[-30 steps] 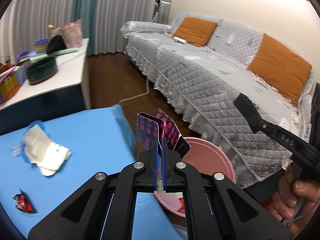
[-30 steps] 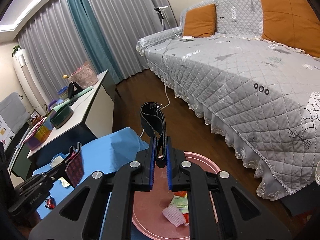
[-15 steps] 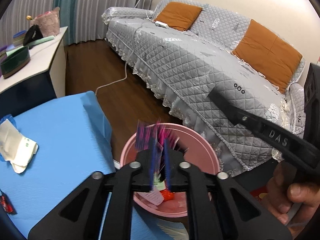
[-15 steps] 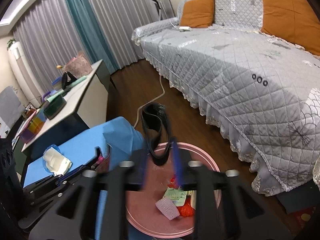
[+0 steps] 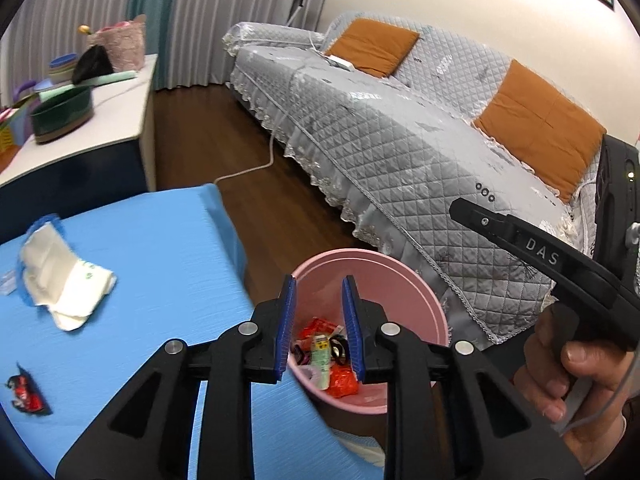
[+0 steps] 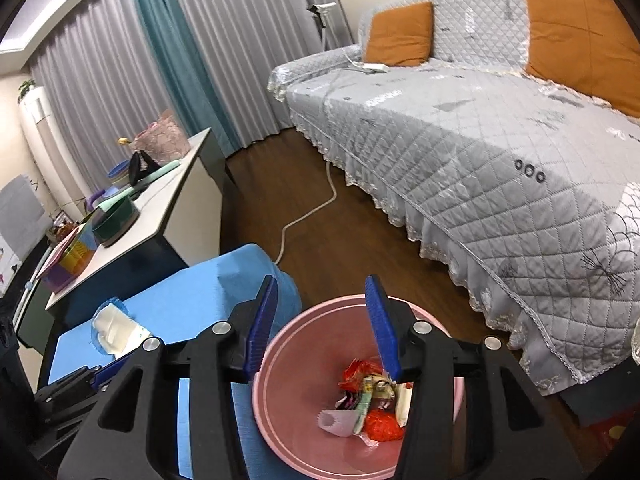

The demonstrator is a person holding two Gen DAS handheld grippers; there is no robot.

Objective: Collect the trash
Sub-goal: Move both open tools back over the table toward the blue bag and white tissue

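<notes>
A pink bin stands on the floor beside the blue table; it also shows in the right wrist view. Several wrappers lie inside it, also seen in the right wrist view. My left gripper is open and empty above the bin. My right gripper is open wide and empty above the bin. A crumpled white paper and a small red and black wrapper lie on the table. The paper also shows in the right wrist view.
A grey quilted sofa with orange cushions runs along the right. A white cabinet with bowls and bags stands behind the table. A white cable lies on the wooden floor.
Both grippers moved over the pink bin and opened. The pink and black packet left my left gripper and the black strap left my right gripper; both now lie in the bin.
</notes>
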